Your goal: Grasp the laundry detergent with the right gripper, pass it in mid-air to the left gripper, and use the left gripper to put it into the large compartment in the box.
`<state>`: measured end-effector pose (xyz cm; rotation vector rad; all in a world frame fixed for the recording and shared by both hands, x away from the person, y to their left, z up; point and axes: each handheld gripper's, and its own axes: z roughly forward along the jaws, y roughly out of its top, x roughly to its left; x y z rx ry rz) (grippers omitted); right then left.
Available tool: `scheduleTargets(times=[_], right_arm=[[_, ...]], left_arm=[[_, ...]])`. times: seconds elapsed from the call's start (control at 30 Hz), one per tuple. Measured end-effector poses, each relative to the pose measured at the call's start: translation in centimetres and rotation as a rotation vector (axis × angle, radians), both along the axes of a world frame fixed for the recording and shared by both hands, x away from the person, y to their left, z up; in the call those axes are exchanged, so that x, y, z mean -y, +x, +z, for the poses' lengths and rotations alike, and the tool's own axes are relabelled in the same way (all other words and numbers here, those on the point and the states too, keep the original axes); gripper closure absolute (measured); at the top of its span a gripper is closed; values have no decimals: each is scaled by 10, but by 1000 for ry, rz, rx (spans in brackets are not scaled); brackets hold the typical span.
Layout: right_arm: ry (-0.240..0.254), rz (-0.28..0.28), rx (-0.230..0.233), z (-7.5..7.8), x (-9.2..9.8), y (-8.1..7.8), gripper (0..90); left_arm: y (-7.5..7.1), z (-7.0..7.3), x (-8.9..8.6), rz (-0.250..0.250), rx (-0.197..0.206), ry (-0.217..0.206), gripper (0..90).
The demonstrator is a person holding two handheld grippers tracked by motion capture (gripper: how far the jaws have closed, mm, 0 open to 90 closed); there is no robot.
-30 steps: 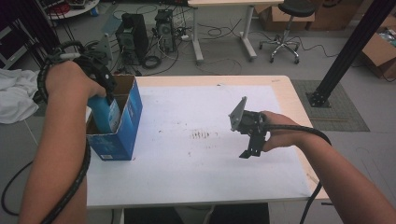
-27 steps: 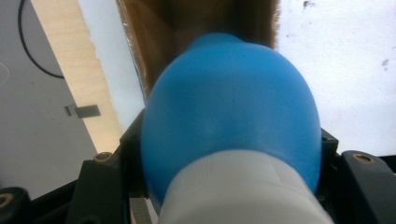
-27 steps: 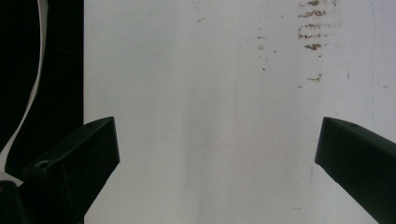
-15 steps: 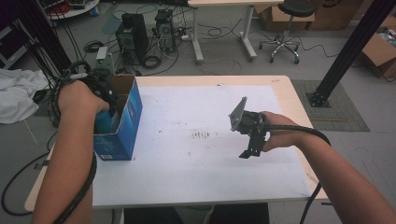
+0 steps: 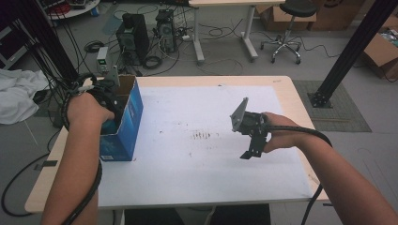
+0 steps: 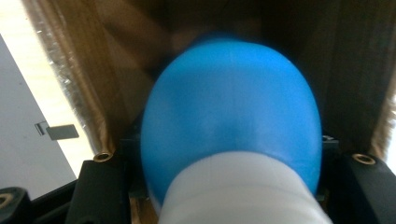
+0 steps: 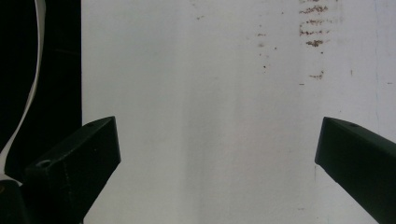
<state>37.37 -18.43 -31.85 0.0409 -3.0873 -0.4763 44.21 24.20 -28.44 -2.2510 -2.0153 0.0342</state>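
Observation:
A blue carton [image 5: 127,123] with an open top and brown inside stands at the left of the white table [image 5: 197,183]. My left gripper [image 5: 107,104] reaches down into it. In the left gripper view my left gripper [image 6: 231,161] is shut on a rounded blue object with a white end [image 6: 231,107], with the brown carton walls [image 6: 84,88] close on both sides. A bit of that blue object [image 5: 110,126] shows inside the carton. My right gripper [image 5: 251,149] hangs over the table's right half, pointing down. Its jaws stand wide apart with nothing between them [image 7: 217,140].
Brown stains [image 5: 202,136] mark the table's middle and appear again as stains [image 7: 314,28] in the right gripper view. Beyond the table stand computer towers [image 5: 133,35], cables, an office chair [image 5: 286,28] and a black post [image 5: 349,51]. White cloth [image 5: 16,93] lies at the left.
My left hand has sunk deeper into the carton with the blue object still held. The right hand has stayed where it was.

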Motion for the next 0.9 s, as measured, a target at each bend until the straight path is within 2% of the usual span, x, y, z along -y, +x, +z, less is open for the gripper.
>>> scheduleTargets(times=[0.07,0.13,0.33,0.5,0.6,0.77,0.9], right_arm=[[0,-1,0,-1,0,0,0],[0,0,-3,-2,0,1,0],[-2,0,-5,-4,-2,2,0],[-5,-2,-4,-5,-3,3,0],[-3,-1,-5,-5,-4,3,0],[3,-6,-2,-3,-2,5,0],[-2,-9,-1,-4,-1,4,1]], left_arm=[[1,-5,-1,1,-7,-12,382],[0,-5,-2,10,19,-21,382],[2,-6,-3,15,7,-26,381],[2,-6,-4,11,39,-33,379],[1,-6,-6,6,34,-40,377],[1,-6,-5,4,50,-43,367],[2,-5,-5,5,39,-43,328]])
